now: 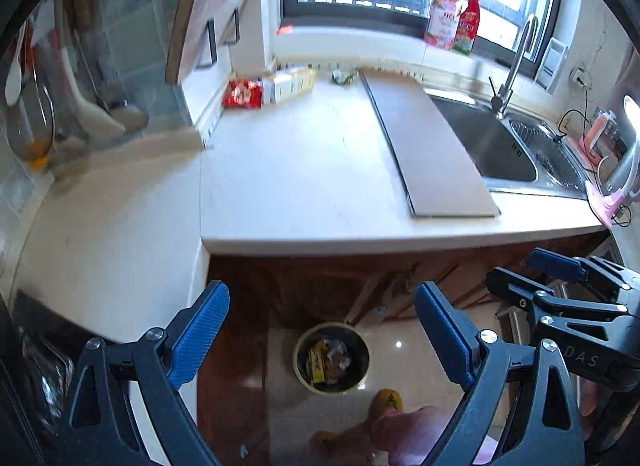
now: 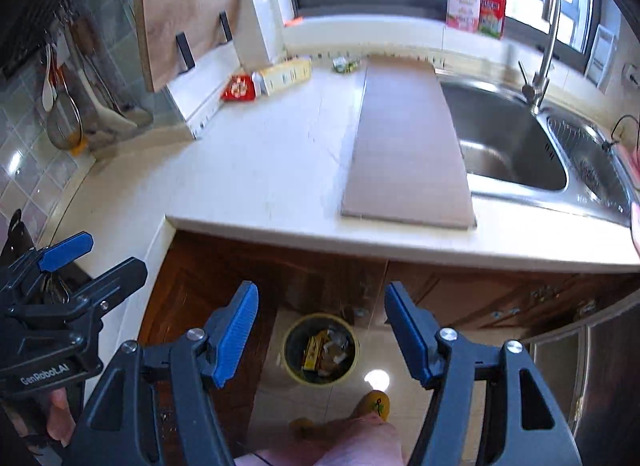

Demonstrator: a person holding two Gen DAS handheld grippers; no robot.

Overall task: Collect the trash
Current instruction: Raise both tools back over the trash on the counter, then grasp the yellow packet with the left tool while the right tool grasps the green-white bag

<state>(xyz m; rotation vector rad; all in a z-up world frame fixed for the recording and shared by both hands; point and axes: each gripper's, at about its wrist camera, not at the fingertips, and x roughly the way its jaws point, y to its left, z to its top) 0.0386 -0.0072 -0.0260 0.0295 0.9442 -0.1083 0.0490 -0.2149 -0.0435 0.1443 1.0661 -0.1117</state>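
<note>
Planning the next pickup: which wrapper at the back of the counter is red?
The red snack packet, leftmost, beside the pale yellow carton; the small green-white wrapper lies apart, further right.

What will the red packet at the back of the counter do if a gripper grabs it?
The red packet looks like a thin, shiny wrapper, so it will probably crumple and feel light. Its glossy surface may slip between the pads. It lies flat against the yellow box, so a push would likely slide it.

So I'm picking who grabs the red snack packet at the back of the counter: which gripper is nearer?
Left, slightly. The left gripper hangs on the red packet's side; the right gripper sits further toward the sink. Both are off the counter.
</note>
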